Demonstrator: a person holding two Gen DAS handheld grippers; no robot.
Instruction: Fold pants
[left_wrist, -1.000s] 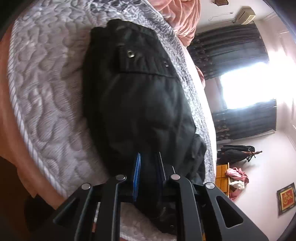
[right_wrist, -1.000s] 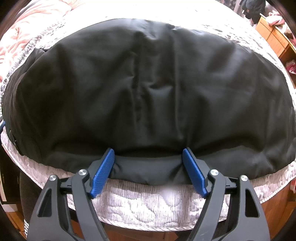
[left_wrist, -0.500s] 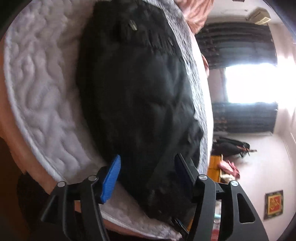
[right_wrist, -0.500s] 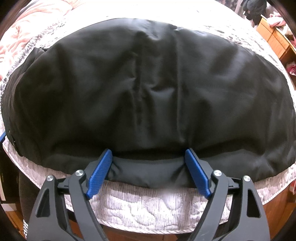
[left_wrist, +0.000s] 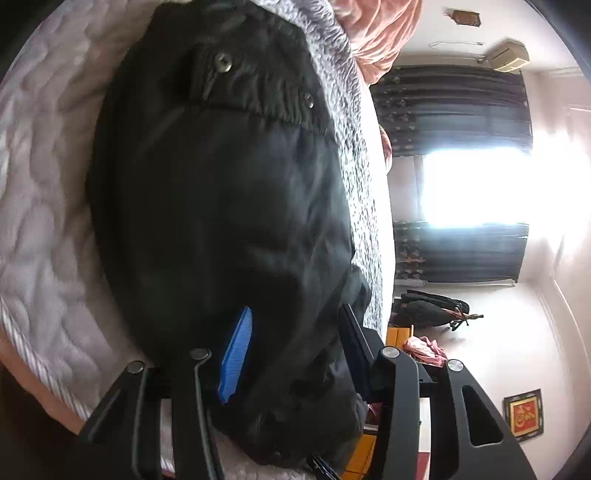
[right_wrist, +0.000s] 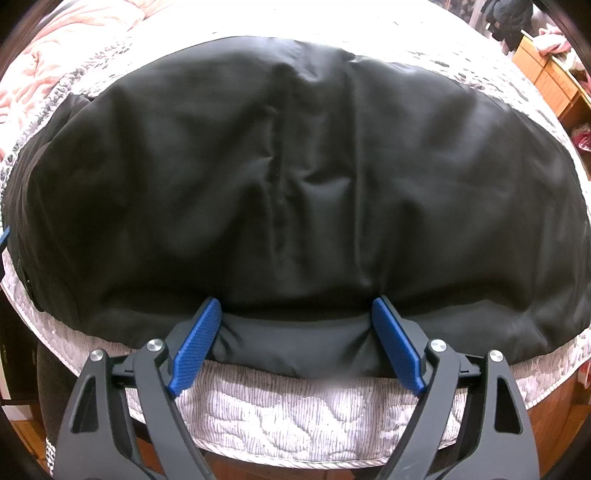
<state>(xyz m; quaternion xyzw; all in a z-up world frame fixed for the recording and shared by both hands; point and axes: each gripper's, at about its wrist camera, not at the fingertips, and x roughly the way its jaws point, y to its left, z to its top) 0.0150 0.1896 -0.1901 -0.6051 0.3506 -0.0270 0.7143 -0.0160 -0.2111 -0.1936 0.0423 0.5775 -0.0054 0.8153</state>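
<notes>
Let go of the black, smooth-fabric pants (left_wrist: 221, 206) within the last second: left gripper (left_wrist: 295, 343), clamped shut on the cloth then, now spread wide, bunched end lying loose between its fingers. Probably one fold set down, next grip pending. Right gripper (right_wrist: 295, 339) unchanged, level at the quilted white mattress (right_wrist: 295, 413) edge, fingers apart astride the near hem, not pinching.

Daylight is blazing through a window (left_wrist: 476, 186) at right, dark curtains (left_wrist: 454, 103) are flanking it, and a framed picture (left_wrist: 523, 414) is hanging lower right.
</notes>
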